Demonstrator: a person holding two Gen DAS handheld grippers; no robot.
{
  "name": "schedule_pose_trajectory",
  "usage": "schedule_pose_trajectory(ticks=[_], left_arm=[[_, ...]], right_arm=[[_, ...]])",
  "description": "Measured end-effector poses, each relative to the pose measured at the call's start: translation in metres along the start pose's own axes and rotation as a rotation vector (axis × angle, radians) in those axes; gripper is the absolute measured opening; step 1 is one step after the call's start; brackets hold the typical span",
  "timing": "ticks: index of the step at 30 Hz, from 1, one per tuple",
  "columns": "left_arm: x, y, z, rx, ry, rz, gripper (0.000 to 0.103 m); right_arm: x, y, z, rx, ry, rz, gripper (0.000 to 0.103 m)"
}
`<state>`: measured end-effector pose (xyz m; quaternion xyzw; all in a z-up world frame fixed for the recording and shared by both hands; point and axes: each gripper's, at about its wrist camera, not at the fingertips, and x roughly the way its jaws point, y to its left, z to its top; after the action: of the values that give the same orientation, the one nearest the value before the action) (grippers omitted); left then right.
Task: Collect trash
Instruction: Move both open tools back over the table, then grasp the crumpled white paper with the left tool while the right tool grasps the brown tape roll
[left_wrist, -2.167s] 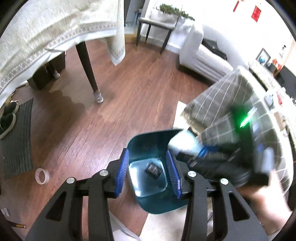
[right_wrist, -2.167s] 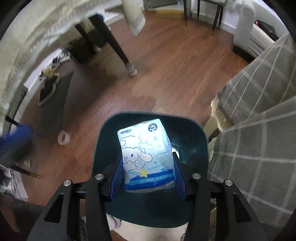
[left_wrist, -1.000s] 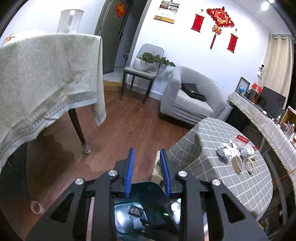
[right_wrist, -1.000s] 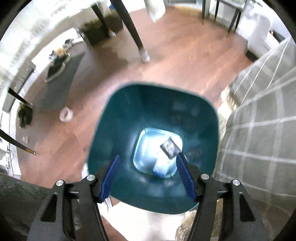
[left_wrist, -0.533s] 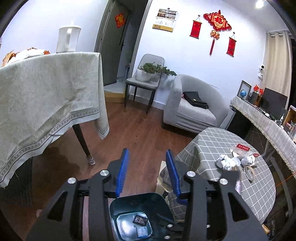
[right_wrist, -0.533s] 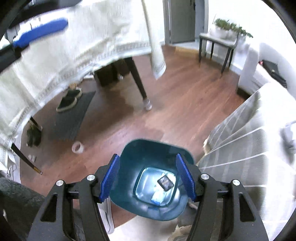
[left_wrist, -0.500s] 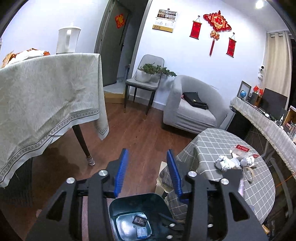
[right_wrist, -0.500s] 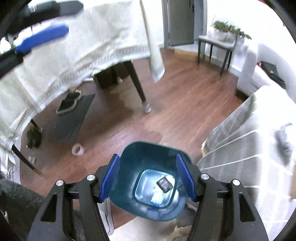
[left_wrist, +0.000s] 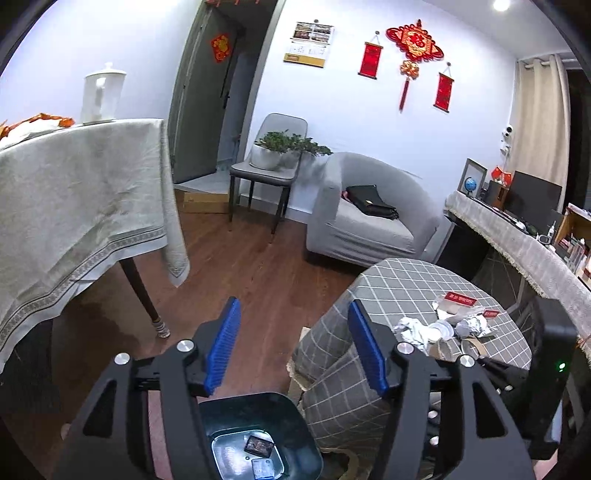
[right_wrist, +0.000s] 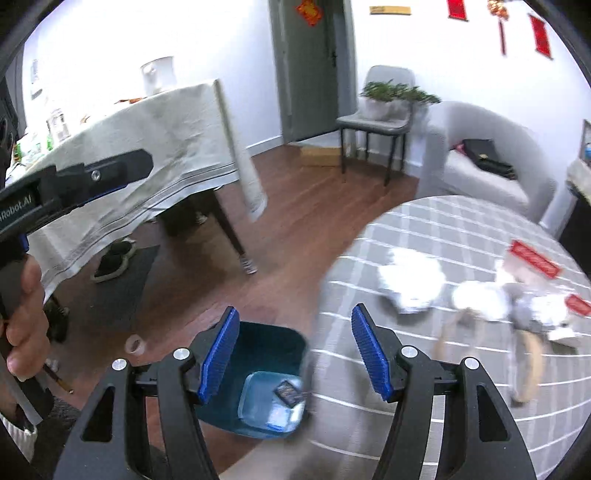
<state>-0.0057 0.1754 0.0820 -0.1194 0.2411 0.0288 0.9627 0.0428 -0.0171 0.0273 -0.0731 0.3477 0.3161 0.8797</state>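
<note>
Hovering above a dark teal bin (left_wrist: 258, 417) standing on reddish wood flooring (left_wrist: 258, 266), close against the draped edge of a round table under a grey checked cloth (left_wrist: 406, 284). Lying on the bin's pale bottom: a small dark packet (left_wrist: 258, 444) and a blue-and-white tissue pack (left_wrist: 261, 469).

Left gripper (left_wrist: 295, 347) gaping wide, blue pads well apart, gripping nothing. Right gripper (right_wrist: 295, 354) likewise spread wide and carrying nothing, hanging over the cloth's edge with the bin just beside it on the left (right_wrist: 266, 354).

Sitting in a cluster on the far side of the checked cloth: crumpled white paper (left_wrist: 410, 328), crushed foil (left_wrist: 471, 325), a red-labelled packet (left_wrist: 460, 299) and a tape ring (left_wrist: 472, 345). Looking motion-blurred in the right wrist view, so fine detail there not readable.

Filling the left of the room: a taller table draped in a pale patterned cloth (left_wrist: 81, 206), dark legs showing beneath, a white kettle (left_wrist: 101, 96) standing on top. Resting on a dark mat (right_wrist: 122, 280) under that table, a pair of shoes (right_wrist: 112, 258). Lying on the floor near the bin, a roll of tape (right_wrist: 135, 343).

Standing at the back: a grey door (left_wrist: 210, 99), a grey chair (left_wrist: 269, 170) bearing a potted plant (left_wrist: 284, 147), a grey armchair (left_wrist: 373, 214) holding a black bag (left_wrist: 369, 201). Hanging on the white wall, red ornaments (left_wrist: 413, 40) and a calendar (left_wrist: 308, 44).
</note>
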Motion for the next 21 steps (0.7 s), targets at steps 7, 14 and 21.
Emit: schedule_pose_trajectory(ticks=[7, 14, 21], left_arm=[[0.032, -0.034, -0.013, 0.045, 0.063, -0.017, 0.064], [0.059, -0.071, -0.028, 0.122, 0.115, -0.038, 0.064], [0.084, -0.101, -0.041, 0.157, 0.161, -0.094, 0.064]], right_arm=[[-0.015, -0.043, -0.011, 0.056, -0.023, -0.078, 0.064], [-0.033, -0.079, -0.02, 0.099, -0.044, -0.14, 0.064], [-0.049, -0.115, -0.034, 0.17, -0.063, -0.161, 0.064]])
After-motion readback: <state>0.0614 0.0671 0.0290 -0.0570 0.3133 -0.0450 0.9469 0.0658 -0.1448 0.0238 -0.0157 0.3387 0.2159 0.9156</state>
